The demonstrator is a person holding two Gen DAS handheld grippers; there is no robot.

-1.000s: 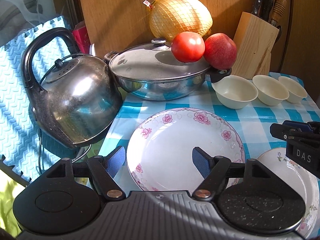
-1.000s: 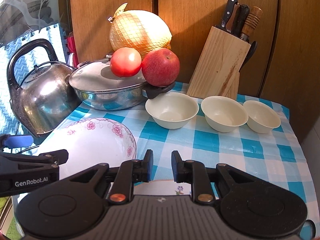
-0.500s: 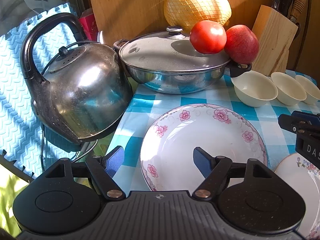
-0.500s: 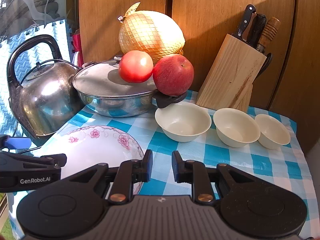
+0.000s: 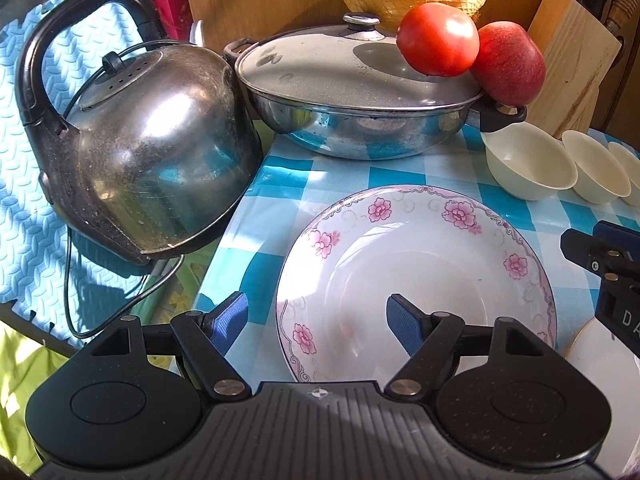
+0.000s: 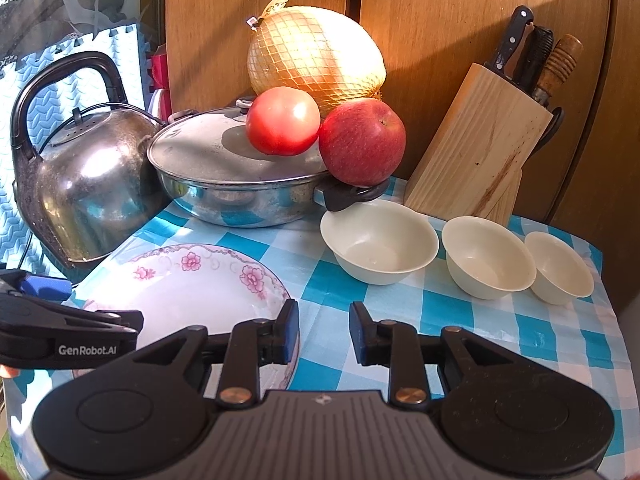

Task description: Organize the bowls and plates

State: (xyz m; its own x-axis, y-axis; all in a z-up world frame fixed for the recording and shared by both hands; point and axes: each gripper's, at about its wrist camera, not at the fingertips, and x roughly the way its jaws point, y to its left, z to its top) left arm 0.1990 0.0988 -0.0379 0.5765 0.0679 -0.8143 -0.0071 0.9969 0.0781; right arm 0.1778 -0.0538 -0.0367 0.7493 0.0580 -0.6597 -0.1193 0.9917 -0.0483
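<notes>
A white plate with pink flowers point(image 5: 420, 272) lies on the checked tablecloth. My left gripper point(image 5: 316, 316) is open over its left rim, with one finger above the plate and the other outside it. A smaller flowered plate point(image 5: 600, 356) shows at the lower right. Three cream bowls point(image 6: 380, 248) point(image 6: 488, 258) point(image 6: 560, 268) stand in a row before the knife block. My right gripper point(image 6: 324, 324) hovers just right of the pink-flowered plate point(image 6: 192, 292). Its jaws are opening, and only tablecloth shows between them.
A steel kettle point(image 5: 152, 160) stands close on the left at the table's edge. Behind the plates sits a lidded pan point(image 6: 240, 176) bearing a tomato point(image 6: 282, 120) and an apple point(image 6: 362, 142). A netted pomelo point(image 6: 316, 52) and a knife block point(image 6: 480, 148) stand against the wooden wall.
My left gripper has moved left and lower, from the plate's middle to its left rim. My right gripper's jaws have parted wider, and the small plate beneath it has left its view.
</notes>
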